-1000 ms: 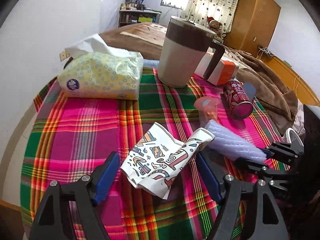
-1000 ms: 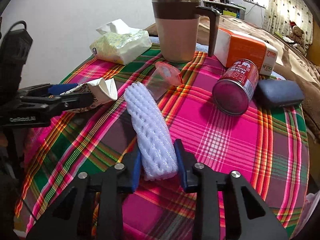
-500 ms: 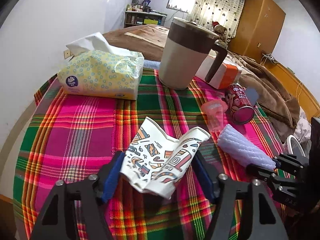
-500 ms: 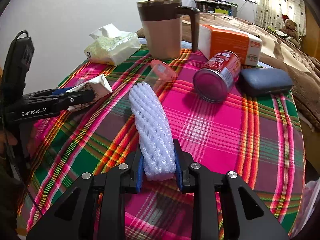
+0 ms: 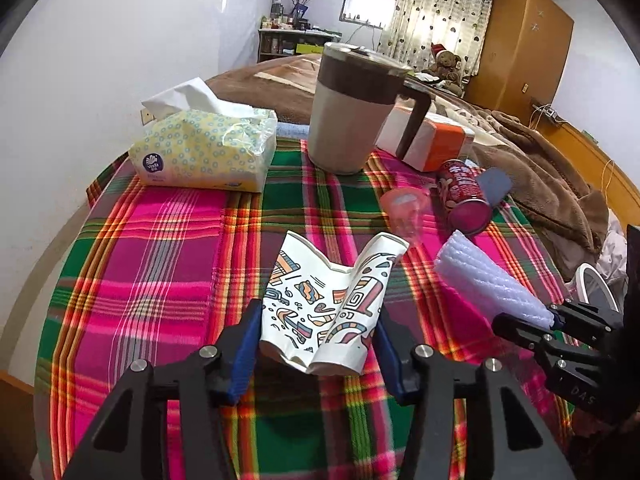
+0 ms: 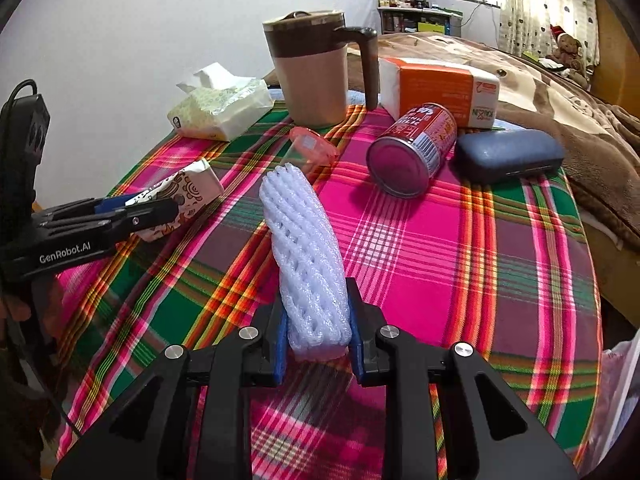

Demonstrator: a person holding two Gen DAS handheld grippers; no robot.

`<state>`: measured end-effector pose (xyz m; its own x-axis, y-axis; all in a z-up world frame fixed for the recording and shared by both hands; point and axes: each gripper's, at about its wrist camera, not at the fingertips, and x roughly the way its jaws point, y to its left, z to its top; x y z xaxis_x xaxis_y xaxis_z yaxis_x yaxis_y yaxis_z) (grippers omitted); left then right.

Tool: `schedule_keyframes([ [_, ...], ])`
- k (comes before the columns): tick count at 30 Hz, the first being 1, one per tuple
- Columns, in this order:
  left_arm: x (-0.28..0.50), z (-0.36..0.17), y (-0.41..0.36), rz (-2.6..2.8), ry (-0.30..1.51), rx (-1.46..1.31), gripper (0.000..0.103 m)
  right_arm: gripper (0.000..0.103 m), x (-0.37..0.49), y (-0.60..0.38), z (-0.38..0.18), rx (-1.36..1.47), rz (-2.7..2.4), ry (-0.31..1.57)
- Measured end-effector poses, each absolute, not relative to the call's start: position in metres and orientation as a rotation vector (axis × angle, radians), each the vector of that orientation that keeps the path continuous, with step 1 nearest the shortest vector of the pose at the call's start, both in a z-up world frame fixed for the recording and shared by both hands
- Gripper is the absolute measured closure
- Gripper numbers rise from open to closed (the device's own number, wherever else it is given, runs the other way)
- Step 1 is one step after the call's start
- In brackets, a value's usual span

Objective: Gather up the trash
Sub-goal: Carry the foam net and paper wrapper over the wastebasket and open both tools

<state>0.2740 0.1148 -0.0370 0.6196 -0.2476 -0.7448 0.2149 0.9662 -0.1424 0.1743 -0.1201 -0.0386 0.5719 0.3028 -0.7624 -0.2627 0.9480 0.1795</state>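
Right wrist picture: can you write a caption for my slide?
Right hand-held gripper shut on a white foam net sleeve above the plaid tablecloth.

My left gripper (image 5: pixel 316 354) is closing: a second ago its blue pads (image 5: pixel 244 350) stood wide of the crumpled paper cup (image 5: pixel 334 300), and now they sit against both its sides. My right gripper (image 6: pixel 318 344) has tightened from a loose hold to a full clamp on the white foam net sleeve (image 6: pixel 306 256), whose near end now bulges between the jaws and tilts off the plaid tablecloth (image 6: pixel 460 264).
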Motion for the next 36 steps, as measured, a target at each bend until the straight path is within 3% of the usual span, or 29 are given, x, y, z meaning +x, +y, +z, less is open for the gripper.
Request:
schedule_keyframes([
  [36,0.141,0.041,0.004,-0.33,0.668,0.03,0.051,0.078,0.085,-0.236,0.006,0.168,0.153,0.719],
])
